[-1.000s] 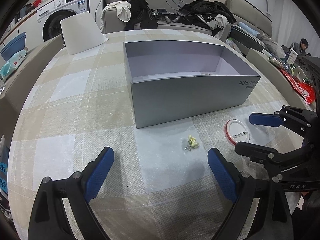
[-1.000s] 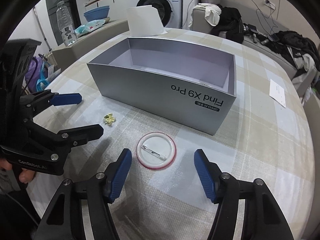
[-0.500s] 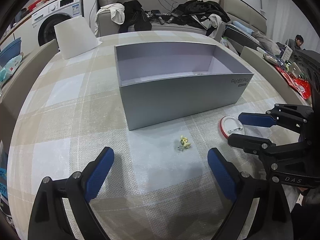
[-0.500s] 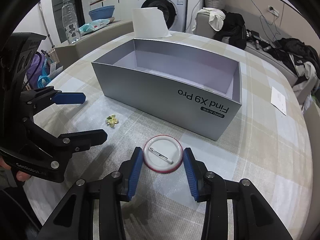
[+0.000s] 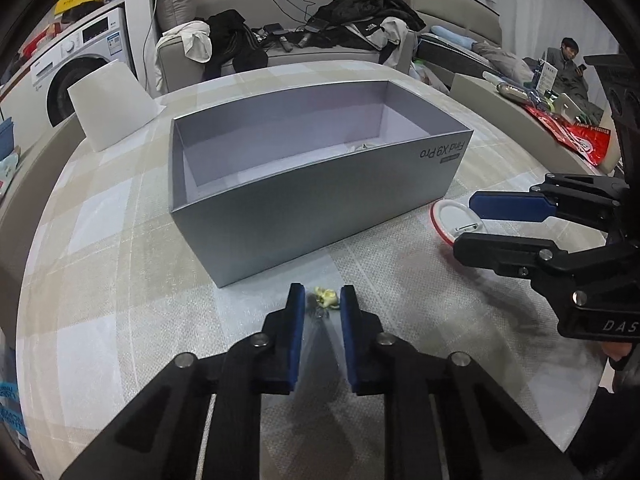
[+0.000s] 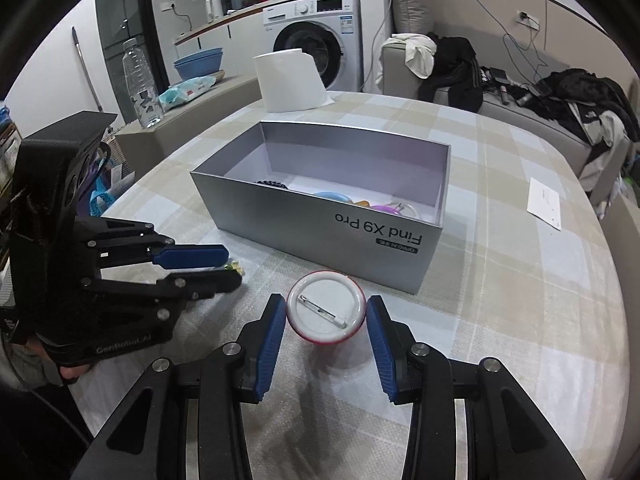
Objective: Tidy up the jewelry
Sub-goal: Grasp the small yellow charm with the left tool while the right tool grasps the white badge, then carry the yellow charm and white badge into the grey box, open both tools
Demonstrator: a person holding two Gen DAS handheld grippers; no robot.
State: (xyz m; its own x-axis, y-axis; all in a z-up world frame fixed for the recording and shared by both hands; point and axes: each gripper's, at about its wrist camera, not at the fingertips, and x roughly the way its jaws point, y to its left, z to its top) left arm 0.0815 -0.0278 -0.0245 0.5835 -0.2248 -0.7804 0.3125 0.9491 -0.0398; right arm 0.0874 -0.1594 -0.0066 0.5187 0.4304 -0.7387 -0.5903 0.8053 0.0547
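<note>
A small yellow flower trinket (image 5: 327,295) lies on the checked tablecloth in front of the grey open box (image 5: 320,208). My left gripper (image 5: 322,294) is shut on it, blue pads pressing on both sides. In the right wrist view the left gripper (image 6: 234,269) hides most of the trinket. A round white pin badge with a red rim (image 6: 326,320) sits between the pads of my right gripper (image 6: 325,300), which is shut on its edges. The left wrist view shows the right gripper (image 5: 464,224) over the badge (image 5: 450,216). The box (image 6: 320,216) holds several colourful pieces.
A white paper roll (image 6: 290,80) stands behind the box, and a paper slip (image 6: 544,202) lies at the table's right. A water bottle (image 6: 138,84) stands on a side ledge to the left. A person (image 5: 566,56) sits far right beyond the table.
The left jaws have gone from wide open to shut on the yellow trinket. The right jaws narrowed onto the badge's rim.
</note>
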